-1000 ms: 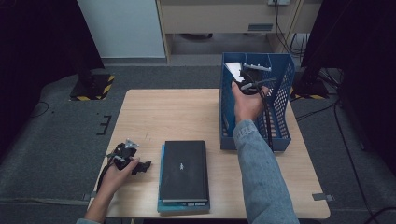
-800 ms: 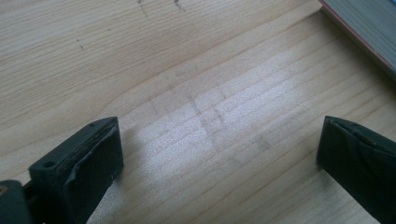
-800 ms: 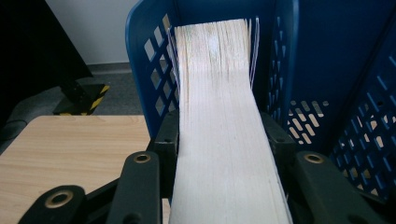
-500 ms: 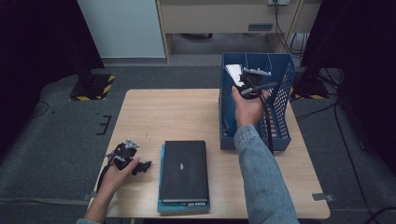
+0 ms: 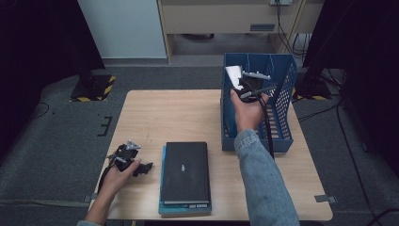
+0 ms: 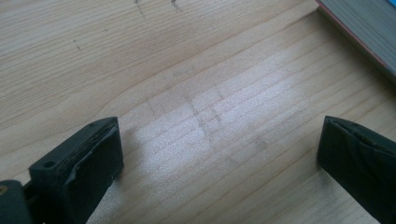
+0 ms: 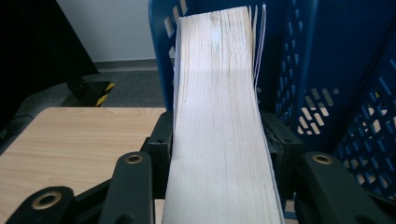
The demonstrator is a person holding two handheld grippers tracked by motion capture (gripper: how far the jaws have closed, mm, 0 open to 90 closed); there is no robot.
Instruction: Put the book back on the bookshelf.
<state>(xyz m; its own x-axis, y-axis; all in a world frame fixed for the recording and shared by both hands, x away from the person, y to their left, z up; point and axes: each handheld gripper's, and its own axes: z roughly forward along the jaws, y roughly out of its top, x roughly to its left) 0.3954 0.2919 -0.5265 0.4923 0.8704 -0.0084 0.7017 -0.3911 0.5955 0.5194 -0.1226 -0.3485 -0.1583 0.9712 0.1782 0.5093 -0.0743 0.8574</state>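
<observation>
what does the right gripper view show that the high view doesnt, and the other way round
Right gripper view alone: the book's page edges close up, clamped between the right hand-held gripper's jaws. High view alone: the left hand-held gripper low on the table beside two stacked books, and both of the person's arms. Shared: the blue file rack, the held book and the wooden table.
</observation>
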